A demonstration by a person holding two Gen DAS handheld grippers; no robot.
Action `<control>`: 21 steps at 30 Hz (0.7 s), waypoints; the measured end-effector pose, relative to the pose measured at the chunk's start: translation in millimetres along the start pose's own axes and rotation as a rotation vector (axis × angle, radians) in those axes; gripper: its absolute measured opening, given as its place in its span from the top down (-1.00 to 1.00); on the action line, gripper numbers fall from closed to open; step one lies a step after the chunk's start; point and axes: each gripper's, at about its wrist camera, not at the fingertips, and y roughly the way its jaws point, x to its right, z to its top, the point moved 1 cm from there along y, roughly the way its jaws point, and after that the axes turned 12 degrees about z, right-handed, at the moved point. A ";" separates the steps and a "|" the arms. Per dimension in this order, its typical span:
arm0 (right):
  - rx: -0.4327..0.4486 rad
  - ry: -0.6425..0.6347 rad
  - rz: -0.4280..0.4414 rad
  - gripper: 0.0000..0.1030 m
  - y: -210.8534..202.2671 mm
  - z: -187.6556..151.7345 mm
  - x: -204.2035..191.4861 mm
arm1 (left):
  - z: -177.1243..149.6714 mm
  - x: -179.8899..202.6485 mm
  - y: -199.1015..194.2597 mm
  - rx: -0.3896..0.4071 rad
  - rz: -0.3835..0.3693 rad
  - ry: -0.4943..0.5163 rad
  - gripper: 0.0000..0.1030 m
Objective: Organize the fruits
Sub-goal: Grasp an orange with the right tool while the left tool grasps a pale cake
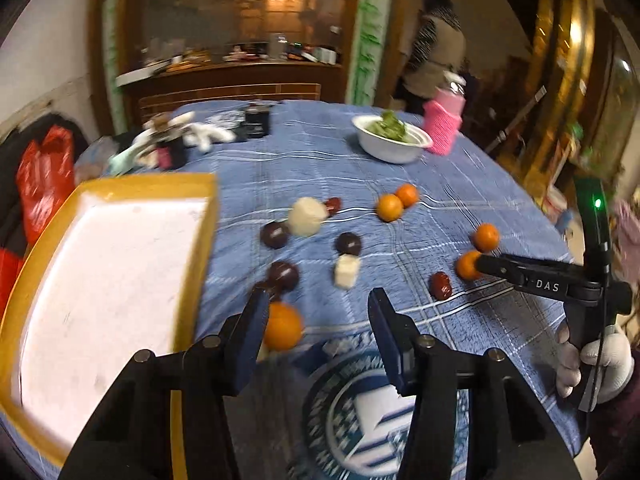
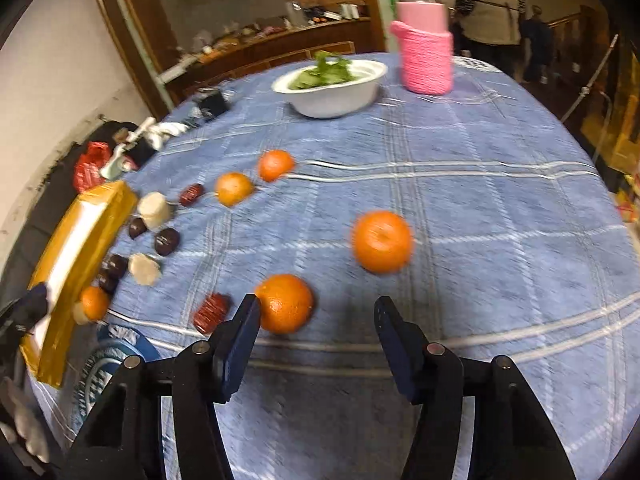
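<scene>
Fruits lying loose on the blue checked cloth (image 2: 480, 208): oranges, dark round ones and pale peeled pieces, mostly grouped near the yellow-rimmed tray (image 1: 48, 240) at the left table edge. Left gripper (image 1: 320, 316) with jaws apart, nothing clamped, one orange (image 1: 282, 326) just beside its left finger, close to the tray corner. Right gripper (image 2: 316, 316) also apart and empty, another orange (image 2: 285, 303) against its left finger, wide bare cloth to the right up to the table rim.

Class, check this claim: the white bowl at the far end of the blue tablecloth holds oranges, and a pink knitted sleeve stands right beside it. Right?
Not quite. The white bowl holds green leaves, not oranges, as the right wrist view shows; the oranges lie loose on the blue tablecloth. The pink knitted sleeve does stand beside the bowl.
</scene>
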 end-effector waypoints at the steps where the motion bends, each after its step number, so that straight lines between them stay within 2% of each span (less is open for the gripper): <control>1: 0.007 -0.004 0.005 -0.22 2.6 0.3 -1.1 | 5.3 7.5 6.1 0.000 0.003 0.029 0.02; 3: 0.018 -0.017 0.010 -0.22 7.3 1.5 -4.2 | 14.0 23.1 22.7 -0.009 0.010 0.083 0.02; 6: 0.009 -0.047 0.036 -0.22 16.5 0.1 -10.6 | 21.2 36.7 54.2 -0.072 -0.002 0.118 0.05; 11: -0.004 -0.076 0.058 -0.23 19.9 -1.4 -16.6 | 21.0 49.3 88.5 -0.163 0.005 0.165 0.45; 13: -0.012 -0.079 0.067 -0.22 21.9 -2.2 -17.5 | 18.7 52.0 95.1 -0.180 0.013 0.178 0.71; 17: -0.040 -0.097 0.056 0.30 29.0 -3.9 -21.2 | 14.6 50.2 92.1 -0.172 0.018 0.163 0.72; 21: -0.033 -0.106 0.065 0.31 27.9 -5.4 -23.4 | 15.6 41.7 75.7 -0.141 0.015 0.106 0.72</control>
